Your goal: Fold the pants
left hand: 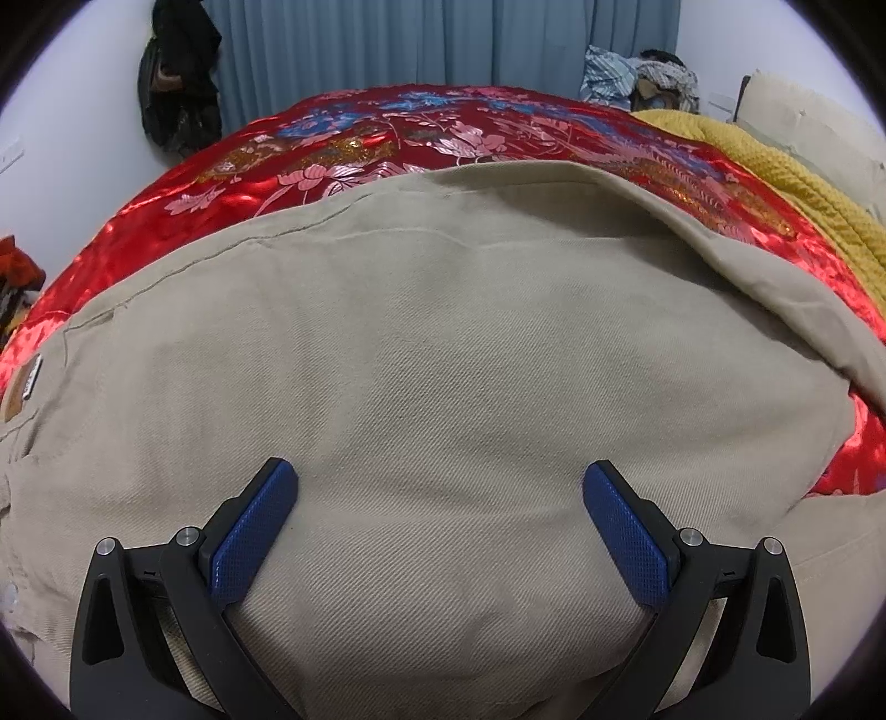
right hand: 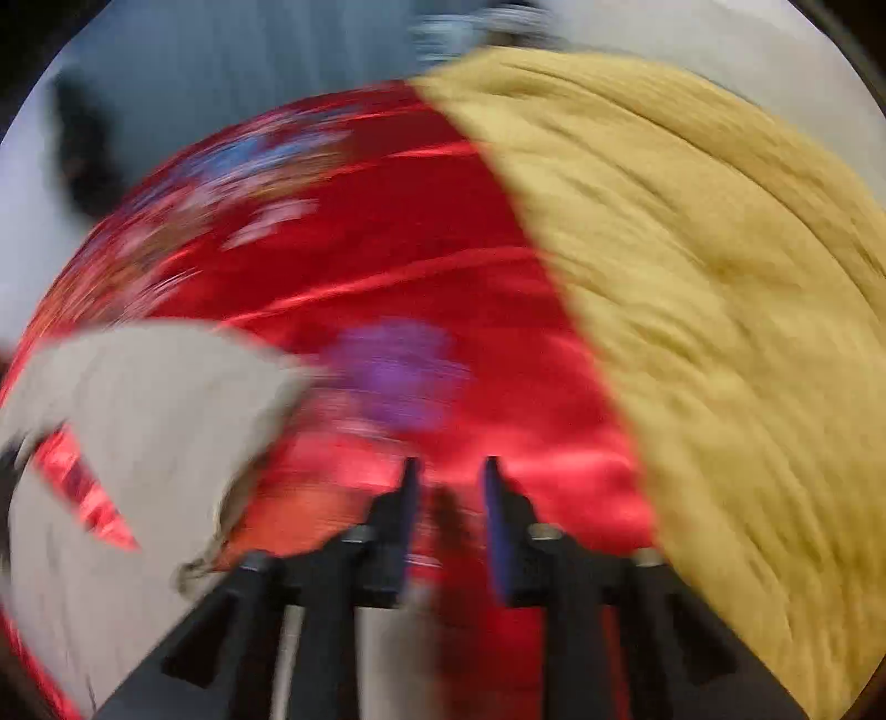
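The beige pants (left hand: pixel 443 343) lie spread on a red flowered bedspread (left hand: pixel 343 149) and fill most of the left wrist view, with a leg folded over at the right. My left gripper (left hand: pixel 440 471) is open, its blue pads wide apart just above the cloth, holding nothing. The right wrist view is motion-blurred. There my right gripper (right hand: pixel 449 465) has its fingers a narrow gap apart over the red bedspread (right hand: pixel 387 266), with nothing between them. Part of the pants (right hand: pixel 127 421) lies to its left.
A mustard knitted blanket (left hand: pixel 803 183) lies along the bed's right side and fills the right of the right wrist view (right hand: pixel 692 277). Blue curtains (left hand: pixel 415 44), dark hanging clothes (left hand: pixel 177 77) and a clothes pile (left hand: pixel 642 72) stand behind the bed.
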`<action>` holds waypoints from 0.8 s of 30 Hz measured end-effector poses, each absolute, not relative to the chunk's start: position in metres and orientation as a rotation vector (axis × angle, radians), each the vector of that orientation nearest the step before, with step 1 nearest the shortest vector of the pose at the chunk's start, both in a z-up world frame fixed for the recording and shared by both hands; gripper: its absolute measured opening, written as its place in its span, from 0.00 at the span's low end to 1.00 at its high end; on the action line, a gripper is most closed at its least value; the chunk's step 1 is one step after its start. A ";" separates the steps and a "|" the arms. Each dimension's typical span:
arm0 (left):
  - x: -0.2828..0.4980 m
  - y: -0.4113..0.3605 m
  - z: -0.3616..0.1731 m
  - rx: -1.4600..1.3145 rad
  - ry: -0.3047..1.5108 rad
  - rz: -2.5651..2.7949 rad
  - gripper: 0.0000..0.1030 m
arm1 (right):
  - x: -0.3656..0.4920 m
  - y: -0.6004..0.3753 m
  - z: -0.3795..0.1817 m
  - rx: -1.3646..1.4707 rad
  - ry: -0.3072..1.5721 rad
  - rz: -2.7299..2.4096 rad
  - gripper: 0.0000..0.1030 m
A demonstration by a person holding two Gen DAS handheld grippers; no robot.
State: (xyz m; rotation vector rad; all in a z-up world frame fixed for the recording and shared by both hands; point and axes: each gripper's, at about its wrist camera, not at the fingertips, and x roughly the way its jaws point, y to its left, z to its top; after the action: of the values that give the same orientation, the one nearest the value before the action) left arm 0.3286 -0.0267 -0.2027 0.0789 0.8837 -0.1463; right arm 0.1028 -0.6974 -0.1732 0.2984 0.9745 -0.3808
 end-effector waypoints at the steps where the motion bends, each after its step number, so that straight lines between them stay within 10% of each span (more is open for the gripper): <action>1: 0.329 -0.027 -0.203 0.079 0.884 -0.146 0.99 | 0.106 -0.696 -0.170 0.307 0.962 -0.401 0.45; 24: 0.236 -0.053 -0.196 0.074 0.938 -0.133 1.00 | 0.101 -0.453 -0.209 0.110 1.001 -0.399 0.73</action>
State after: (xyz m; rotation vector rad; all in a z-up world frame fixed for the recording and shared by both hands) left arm 0.2359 -0.0525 -0.1964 0.0735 0.9380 -0.1332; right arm 0.1015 -0.4530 -0.2095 0.1104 1.0010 -0.3991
